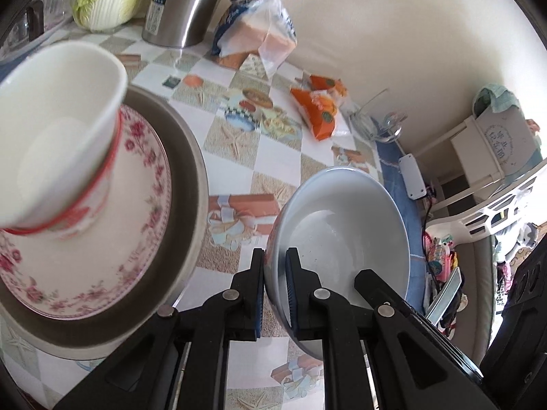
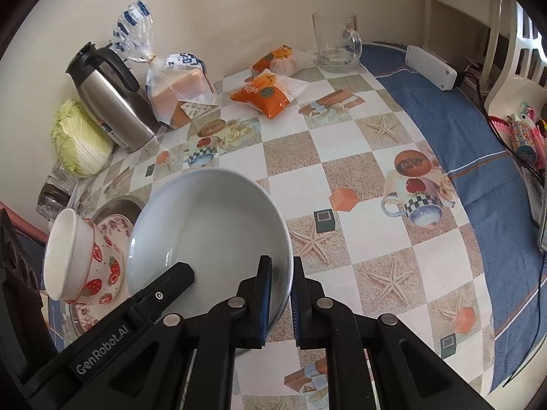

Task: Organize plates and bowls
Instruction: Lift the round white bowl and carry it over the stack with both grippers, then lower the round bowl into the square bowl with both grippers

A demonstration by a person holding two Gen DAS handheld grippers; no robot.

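Holding the grey bowl (image 2: 208,225) above the table (image 2: 342,177), I am pinching its rim with both the left gripper (image 1: 275,270) and right gripper (image 2: 283,285); stacking it beside the strawberry bowl (image 2: 82,259) on the floral plate (image 1: 136,205) remains.

A steel thermos jug (image 2: 112,99) is standing between a napa cabbage (image 2: 80,138) and bagged bread (image 2: 177,89); orange snack packets (image 2: 270,97) are lying near a glass mug (image 2: 336,42).
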